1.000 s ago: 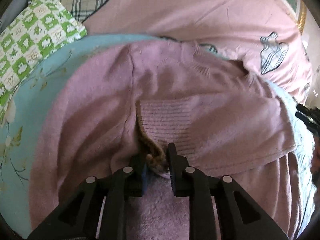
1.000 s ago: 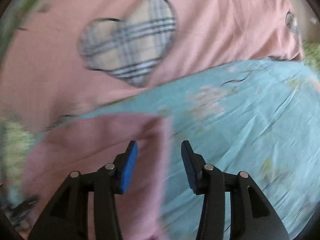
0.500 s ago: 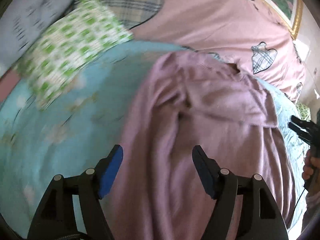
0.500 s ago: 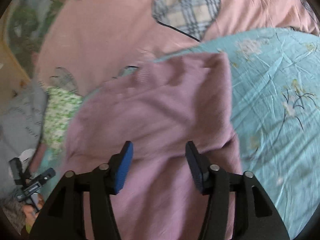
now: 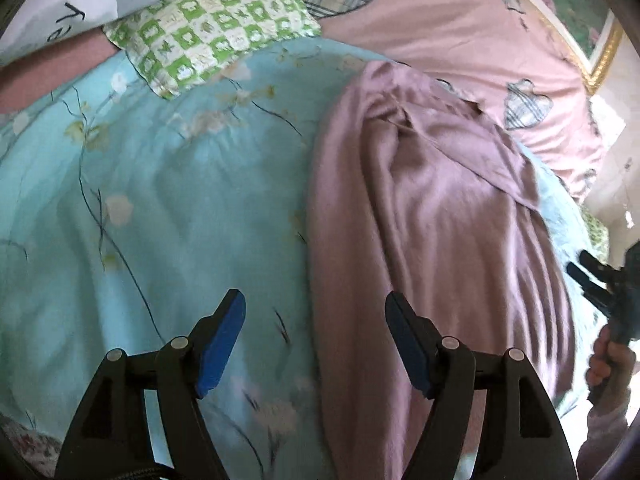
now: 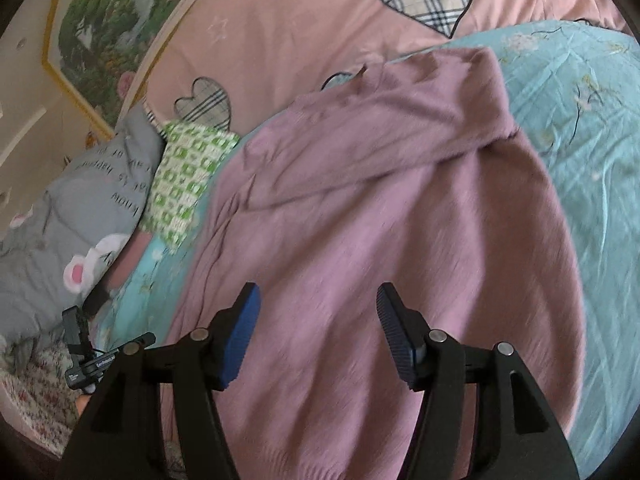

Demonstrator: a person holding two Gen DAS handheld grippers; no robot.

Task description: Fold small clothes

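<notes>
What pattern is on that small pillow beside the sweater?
The small pillow has a green-and-white checked print, clearest in the left wrist view.

Left wrist view: close above, facing 12 o'clock over the floral turquoise quilt [image 5: 168, 208].
Right wrist view: close above the mauve knitted sweater [image 6: 380, 240].
Shared: sweater [image 5: 440, 220], quilt [image 6: 580, 128].

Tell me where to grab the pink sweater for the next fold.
Probably the bottom hem corner of the pink sweater, from the near side: that edge lies flat on the blue quilt closest to the open right gripper; the far end is already folded.
</notes>
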